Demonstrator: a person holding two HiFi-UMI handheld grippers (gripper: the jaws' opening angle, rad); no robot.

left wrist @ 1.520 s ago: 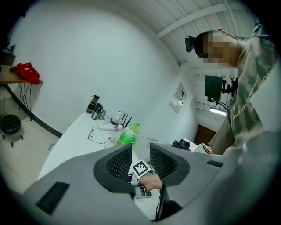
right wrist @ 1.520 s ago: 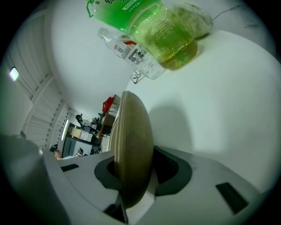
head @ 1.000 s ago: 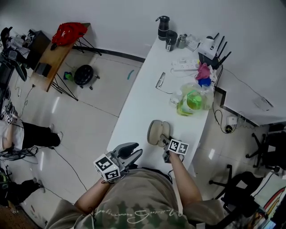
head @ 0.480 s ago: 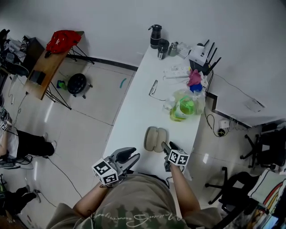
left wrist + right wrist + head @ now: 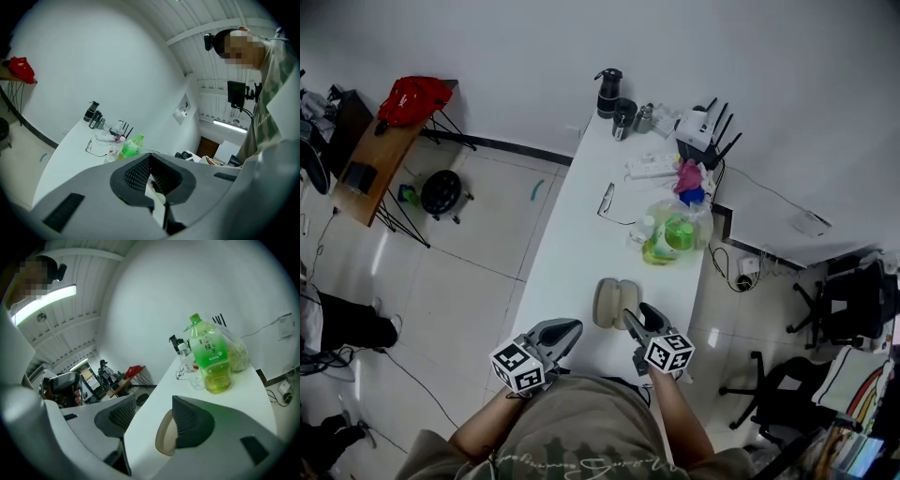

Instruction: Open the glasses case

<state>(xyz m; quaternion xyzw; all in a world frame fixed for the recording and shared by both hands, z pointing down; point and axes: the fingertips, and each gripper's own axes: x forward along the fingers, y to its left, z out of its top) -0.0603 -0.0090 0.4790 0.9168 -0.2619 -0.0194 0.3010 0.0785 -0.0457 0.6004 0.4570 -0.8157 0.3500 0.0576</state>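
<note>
The beige glasses case (image 5: 612,303) lies with its two halves spread on the white table (image 5: 581,234), near the front edge. My right gripper (image 5: 637,316) hovers just right of it and above; its jaws have opened a little and hold nothing. In the right gripper view the case (image 5: 164,439) shows past the right finger (image 5: 190,423), with bare table between the fingers. My left gripper (image 5: 570,327) hangs at the table's front left, apart from the case. Its jaws have just been closing, and its fingers (image 5: 140,171) meet with nothing between them.
A pair of glasses (image 5: 607,199) lies mid-table. A green bottle (image 5: 673,232) and a bag stand at the right edge, with a power strip (image 5: 652,167), router (image 5: 698,122) and dark flasks (image 5: 607,91) at the far end. Floor lies left of the table.
My right gripper has lifted off the case's right side and rolled. The left gripper's jaws have gone from open to shut. The case has stayed in place.
</note>
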